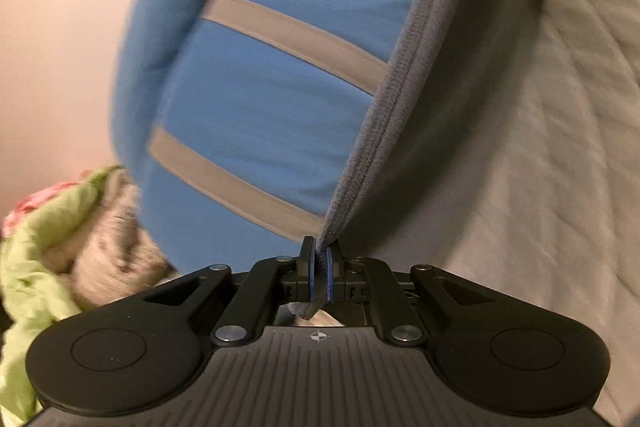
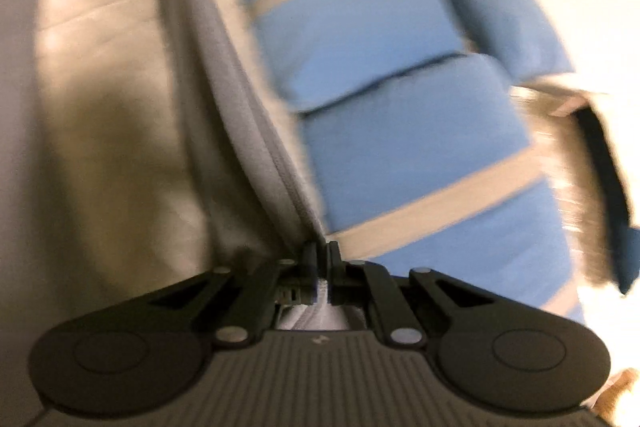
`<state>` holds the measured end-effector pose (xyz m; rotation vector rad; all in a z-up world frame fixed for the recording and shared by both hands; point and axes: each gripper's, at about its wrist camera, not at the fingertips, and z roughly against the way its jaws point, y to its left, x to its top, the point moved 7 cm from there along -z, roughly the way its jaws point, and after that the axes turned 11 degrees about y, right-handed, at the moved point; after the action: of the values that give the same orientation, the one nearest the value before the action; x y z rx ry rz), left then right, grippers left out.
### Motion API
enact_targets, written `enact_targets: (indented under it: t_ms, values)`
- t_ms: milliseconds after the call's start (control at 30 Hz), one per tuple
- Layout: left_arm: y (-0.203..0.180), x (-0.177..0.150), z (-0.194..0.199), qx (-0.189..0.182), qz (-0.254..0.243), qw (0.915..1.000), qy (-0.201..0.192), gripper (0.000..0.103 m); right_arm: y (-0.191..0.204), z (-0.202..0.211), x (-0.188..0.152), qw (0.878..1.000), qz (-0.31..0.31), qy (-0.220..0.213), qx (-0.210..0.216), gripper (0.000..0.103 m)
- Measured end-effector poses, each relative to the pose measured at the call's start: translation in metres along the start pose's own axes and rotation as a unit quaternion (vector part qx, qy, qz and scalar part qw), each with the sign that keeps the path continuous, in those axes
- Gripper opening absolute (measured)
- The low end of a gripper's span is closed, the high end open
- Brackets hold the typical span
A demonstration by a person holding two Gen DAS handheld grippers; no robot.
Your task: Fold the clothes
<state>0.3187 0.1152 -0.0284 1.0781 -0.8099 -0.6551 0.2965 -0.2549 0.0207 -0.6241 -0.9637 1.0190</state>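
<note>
Blue sweater point(image 1: 260, 99) with grey stripes and grey ribbed hem point(image 1: 384, 131), stretched ahead of both tongs, hem pinched tight in left gripper point(image 1: 319, 267) and right gripper point(image 2: 320, 259), beige quilted bedding point(image 1: 540, 147) beneath, green garment point(image 1: 36, 259) left of the left gripper.

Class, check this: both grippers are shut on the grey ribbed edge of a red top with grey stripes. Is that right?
Not quite. The top is blue, not red, as the left wrist view shows. The rest stands: the left gripper and right gripper are both shut on its grey ribbed edge.
</note>
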Motion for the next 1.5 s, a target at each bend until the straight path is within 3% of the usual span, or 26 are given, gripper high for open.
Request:
enact_targets:
  t_ms: [133, 333, 433, 667, 767, 900, 1000, 1033, 1067, 1167, 1267, 1367, 1500]
  values:
    - [0.01, 0.005, 0.015, 0.001, 0.011, 0.9991, -0.041, 0.005, -0.002, 0.022, -0.002, 0.999, 0.011, -0.014, -0.03, 0.004]
    - [-0.051, -0.049, 0.043, -0.054, -0.073, 0.9944, -0.054, 0.005, 0.073, 0.051, -0.03, 0.996, 0.066, -0.016, 0.053, 0.003]
    - [-0.073, -0.067, 0.055, -0.069, -0.102, 0.9912, -0.049, 0.005, 0.102, 0.056, -0.042, 0.993, 0.091, -0.013, 0.08, 0.003]
    - [-0.094, -0.081, 0.06, -0.076, -0.162, 0.9832, -0.033, 0.005, 0.117, 0.055, -0.053, 0.989, 0.109, -0.002, 0.097, 0.003]
    - [-0.097, -0.082, 0.061, -0.077, -0.167, 0.9827, -0.022, 0.005, 0.117, 0.055, -0.053, 0.989, 0.11, 0.002, 0.098, 0.003]
    - [-0.095, -0.082, 0.061, -0.108, -0.164, 0.9806, -0.004, 0.005, 0.119, 0.058, -0.055, 0.988, 0.122, 0.006, 0.098, 0.003]
    - [-0.081, -0.079, 0.063, -0.202, -0.108, 0.9729, 0.03, 0.008, 0.117, 0.06, -0.057, 0.989, 0.108, 0.014, 0.099, 0.005]
    - [-0.074, -0.079, 0.065, -0.229, -0.087, 0.9689, 0.037, 0.014, 0.114, 0.061, -0.056, 0.99, 0.093, 0.016, 0.103, 0.021]
    - [-0.067, -0.08, 0.066, -0.255, -0.066, 0.9637, 0.044, 0.033, 0.11, 0.064, -0.055, 0.991, 0.077, 0.018, 0.107, 0.029]
    - [-0.043, -0.077, 0.076, -0.328, -0.023, 0.9441, 0.024, 0.068, 0.099, 0.072, -0.055, 0.991, 0.033, 0.017, 0.126, 0.047]
    - [-0.022, -0.072, 0.069, -0.381, 0.043, 0.923, 0.027, 0.07, 0.09, 0.08, -0.056, 0.991, 0.002, 0.013, 0.134, 0.059]
    - [-0.01, -0.063, 0.049, -0.387, 0.114, 0.9143, 0.037, 0.07, 0.084, 0.087, -0.057, 0.989, -0.024, 0.006, 0.145, 0.062]
    - [-0.004, -0.053, 0.008, -0.364, 0.186, 0.9102, 0.066, 0.07, 0.079, 0.09, -0.056, 0.987, -0.047, 0.001, 0.152, 0.063]
